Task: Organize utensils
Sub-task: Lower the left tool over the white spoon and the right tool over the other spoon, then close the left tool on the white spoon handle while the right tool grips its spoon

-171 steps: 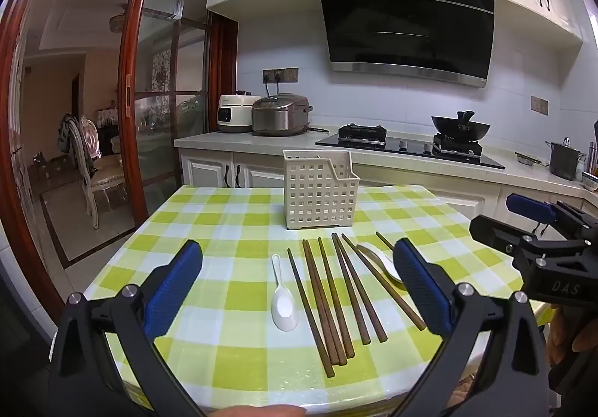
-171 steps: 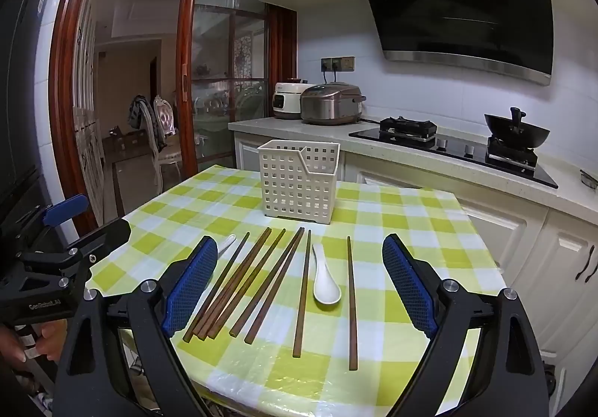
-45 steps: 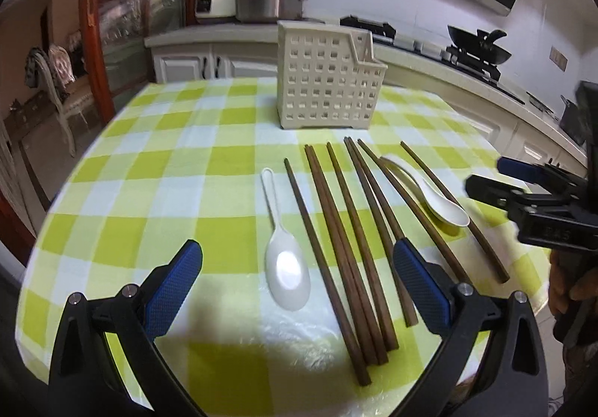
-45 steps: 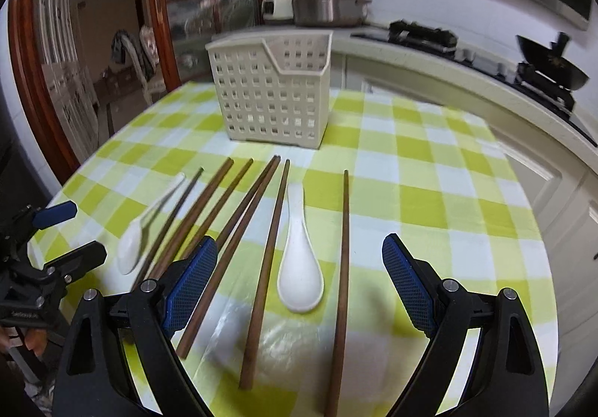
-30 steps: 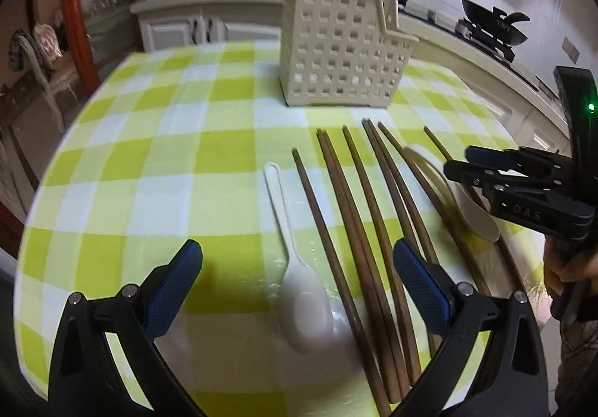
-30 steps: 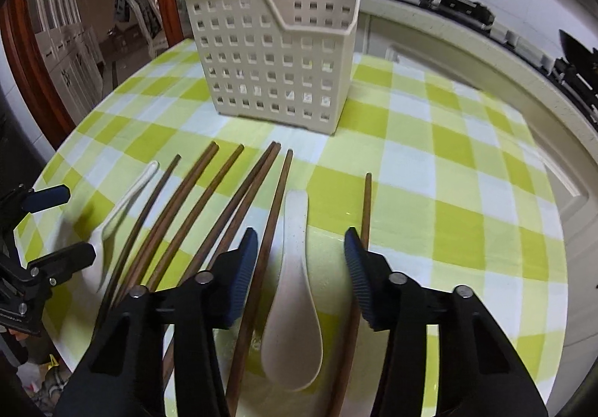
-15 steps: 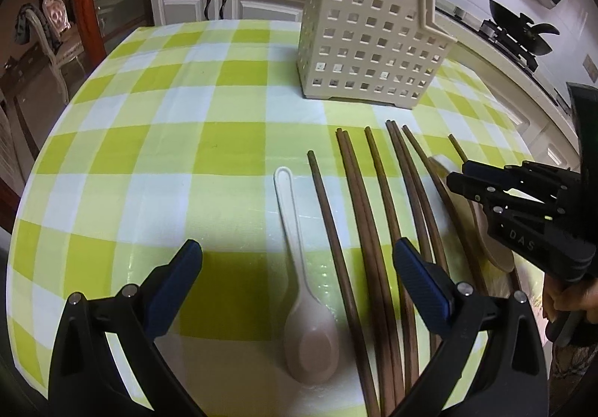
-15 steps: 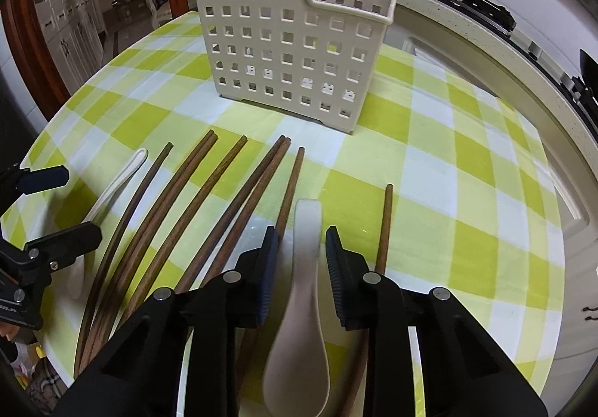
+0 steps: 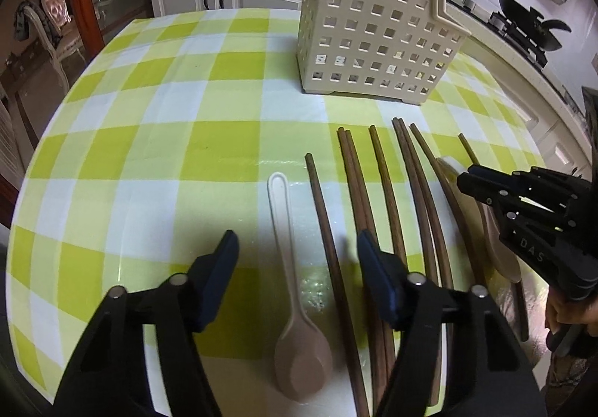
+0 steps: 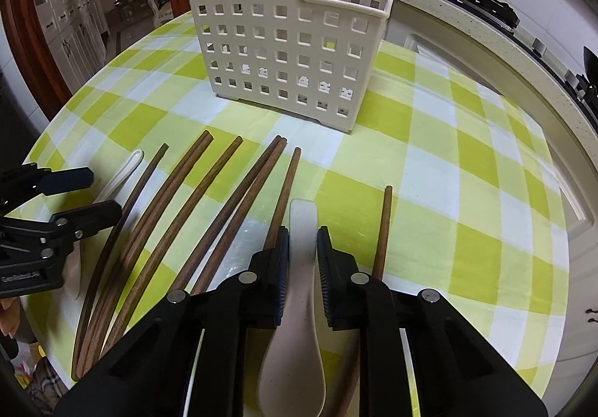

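Two spoon grasps under way at once, one per hand. Right gripper (image 10: pixel 302 235) down over the handle of the wide white spoon (image 10: pixel 295 349), jaws closing, blue pads close on either side of the handle; hard to say from the right wrist view whether the pads press yet or stand a hair off, so best not counted as a grip. Left gripper (image 9: pixel 295 252) lower on the checked tablecloth (image 9: pixel 149 88), jaws closing too but wide apart, straddling both the slim white spoon (image 9: pixel 289 267) and the nearest chopstick (image 9: pixel 329 241), touching neither.

To do well on the left: shift away from the chopstick before closing further, so only the spoon handle lies between the pads; otherwise a stick gets pinched along with it. Keep the pads square to the handle and near the tablecloth, since a flat, smooth handle tends to slide up and out.

On the right: finish closing on the narrow neck, not the bowl, clear of the chopsticks (image 10: pixel 209 204) on either side. Lift straight up before any swing.

Perforated cream basket (image 10: pixel 291 39) upright at the far side, well apart from the row, notched rim facing the cameras; likely the easier way in for both spoons.
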The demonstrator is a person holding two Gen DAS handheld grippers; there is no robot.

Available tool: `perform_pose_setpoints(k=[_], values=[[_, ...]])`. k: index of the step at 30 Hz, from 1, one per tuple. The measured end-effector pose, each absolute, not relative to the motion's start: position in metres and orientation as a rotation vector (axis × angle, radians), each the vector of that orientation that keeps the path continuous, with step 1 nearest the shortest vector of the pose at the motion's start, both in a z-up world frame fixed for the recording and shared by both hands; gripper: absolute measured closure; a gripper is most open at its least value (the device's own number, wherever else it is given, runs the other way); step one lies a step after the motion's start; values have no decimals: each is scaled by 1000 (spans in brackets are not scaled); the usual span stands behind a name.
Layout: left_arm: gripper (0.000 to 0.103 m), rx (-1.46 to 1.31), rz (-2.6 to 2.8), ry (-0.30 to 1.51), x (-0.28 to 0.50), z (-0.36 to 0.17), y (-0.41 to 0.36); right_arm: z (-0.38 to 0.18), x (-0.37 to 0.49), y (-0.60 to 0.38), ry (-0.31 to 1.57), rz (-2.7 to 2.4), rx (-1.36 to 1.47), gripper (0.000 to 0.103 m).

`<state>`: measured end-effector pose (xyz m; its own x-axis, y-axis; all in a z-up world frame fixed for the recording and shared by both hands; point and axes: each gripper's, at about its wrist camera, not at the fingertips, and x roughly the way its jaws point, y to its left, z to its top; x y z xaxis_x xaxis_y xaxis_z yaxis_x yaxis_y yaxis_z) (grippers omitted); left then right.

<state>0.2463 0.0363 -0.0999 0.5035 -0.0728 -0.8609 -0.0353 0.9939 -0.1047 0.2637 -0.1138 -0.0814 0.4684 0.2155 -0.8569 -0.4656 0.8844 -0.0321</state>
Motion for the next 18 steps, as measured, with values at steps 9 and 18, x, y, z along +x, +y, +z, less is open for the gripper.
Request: perform_pose_setpoints(k=[9, 18], values=[[70, -142, 2, 1070, 251, -106, 47, -82, 267, -114, 993, 441, -265, 85], [84, -95, 13, 1062, 259, -107, 42, -82, 269, -115, 992, 441, -262, 85]])
